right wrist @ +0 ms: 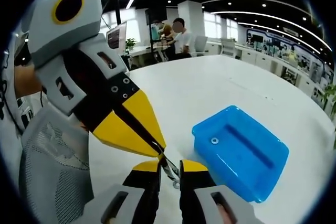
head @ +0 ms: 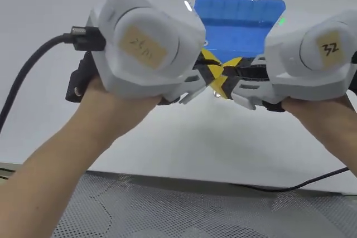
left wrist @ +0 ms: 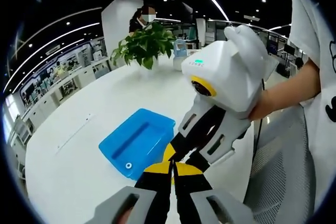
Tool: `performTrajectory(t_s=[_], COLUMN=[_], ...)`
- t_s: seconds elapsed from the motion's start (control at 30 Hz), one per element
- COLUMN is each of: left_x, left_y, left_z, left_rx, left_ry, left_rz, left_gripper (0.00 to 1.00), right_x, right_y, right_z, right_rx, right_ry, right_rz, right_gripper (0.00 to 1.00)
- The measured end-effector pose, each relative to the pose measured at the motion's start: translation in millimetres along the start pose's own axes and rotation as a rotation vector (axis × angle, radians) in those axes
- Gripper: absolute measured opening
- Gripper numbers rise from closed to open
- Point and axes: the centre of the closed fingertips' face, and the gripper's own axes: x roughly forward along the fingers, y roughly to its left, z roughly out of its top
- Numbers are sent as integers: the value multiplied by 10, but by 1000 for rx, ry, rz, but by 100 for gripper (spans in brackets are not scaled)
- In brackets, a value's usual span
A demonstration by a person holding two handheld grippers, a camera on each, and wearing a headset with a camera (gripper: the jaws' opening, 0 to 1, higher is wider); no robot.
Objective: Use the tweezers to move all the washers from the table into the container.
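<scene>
One washer [right wrist: 214,140] lies inside the blue container [right wrist: 255,157] on the white table [right wrist: 210,85]. I see the tweezers [right wrist: 169,170] pinched by my left gripper [right wrist: 160,152], their tip between the narrow-set jaws of my right gripper [right wrist: 170,165]; whether those grip it, I cannot tell

Big open office all around. A leafy green plant [left wrist: 144,43] sits out in the middle, with a person [left wrist: 137,22] standing just behind it, next to a white pillar [left wrist: 116,27]. A couple more people [right wrist: 176,38] are by the desks further back. Long strip lights [left wrist: 220,6] overhead, grey mesh chair [head: 195,210] up close.
</scene>
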Motion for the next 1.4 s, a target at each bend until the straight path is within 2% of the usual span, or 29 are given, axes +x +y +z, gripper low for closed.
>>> performTrajectory(t_s=[0.13, 0.77, 0.97, 1.23, 1.4], left_x=[18, 33, 35, 22, 38], left_y=[-6, -19, -21, -15, -34], left_z=[11, 28, 13, -1, -18], left_rx=[-10, -22, 0, -9, 21], left_ry=[-11, -14, 3, 10, 23], left_rz=[-6, -7, -7, -9, -4], left_gripper=[0, 0, 0, 0, 0], right_x=[17, -41, -35, -24, -16], right_y=[-12, -14, -9, 22, 36], right_z=[-22, -39, -45, -33, -37], right_rx=[21, 8, 16, 32, 32], right_ry=[-3, 9, 9, 1, -1], right_rz=[7, 19, 26, 34, 32], right_gripper=[10, 9, 9, 9, 9])
